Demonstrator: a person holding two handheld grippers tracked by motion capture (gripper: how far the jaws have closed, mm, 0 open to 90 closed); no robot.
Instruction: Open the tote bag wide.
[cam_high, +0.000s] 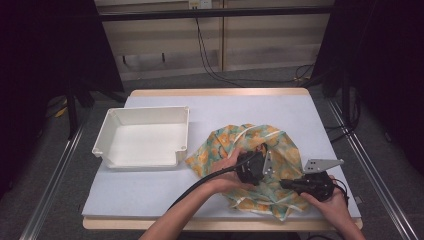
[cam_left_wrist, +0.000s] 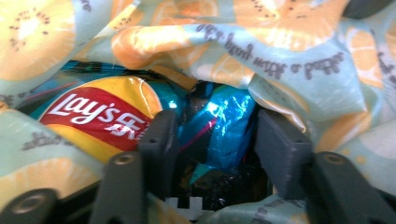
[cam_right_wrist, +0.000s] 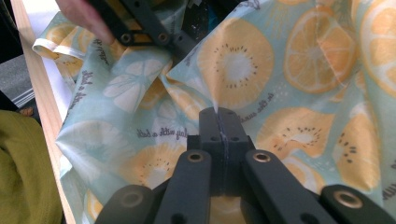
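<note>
A cloth bag (cam_high: 252, 136) printed with orange slices on pale blue lies at the right front of the table. My left gripper (cam_high: 261, 152) reaches into its mouth. In the left gripper view the jaws of the left gripper (cam_left_wrist: 215, 135) stand open on either side of a crumpled blue part of a Lay's chip bag (cam_left_wrist: 102, 114), under a roof of cloth (cam_left_wrist: 289, 60). My right gripper (cam_high: 284, 184) sits at the bag's near edge. In the right gripper view the right gripper (cam_right_wrist: 219, 116) is shut on a pinched ridge of the cloth (cam_right_wrist: 303, 56).
An empty white tray (cam_high: 145, 112) stands left of the bag on the grey table top (cam_high: 225, 105). The table's wooden front edge (cam_right_wrist: 37, 93) runs close beside the bag. The other gripper's arm (cam_right_wrist: 140, 23) and a hand (cam_right_wrist: 79, 14) lie ahead of my right gripper.
</note>
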